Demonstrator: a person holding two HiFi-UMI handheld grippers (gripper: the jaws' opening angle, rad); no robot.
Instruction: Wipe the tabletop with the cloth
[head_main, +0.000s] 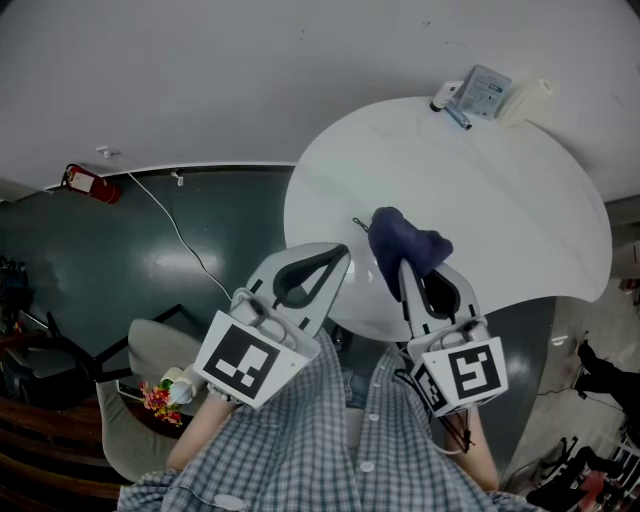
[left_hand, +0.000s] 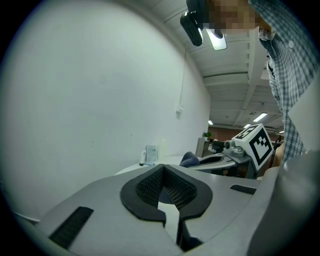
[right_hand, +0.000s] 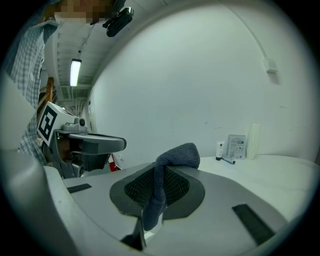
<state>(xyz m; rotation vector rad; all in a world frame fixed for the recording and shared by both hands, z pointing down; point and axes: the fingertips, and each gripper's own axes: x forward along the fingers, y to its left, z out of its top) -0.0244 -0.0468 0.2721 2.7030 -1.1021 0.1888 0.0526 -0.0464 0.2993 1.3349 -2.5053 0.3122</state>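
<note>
Right gripper (head_main: 409, 276) clamps the dark cloth (head_main: 402, 240) over the tabletop's (head_main: 490, 190) near edge. Left gripper (head_main: 336, 258) (jaws pressed together, empty) hovers beside it.

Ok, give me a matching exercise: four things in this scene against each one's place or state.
1. cloth
2. left gripper
3. white packet
4. red extinguisher

A. on the floor by the wall
B. at the far edge of the table
C. pinched in the right gripper
D. shut on nothing

Pairs: 1-C, 2-D, 3-B, 4-A
</note>
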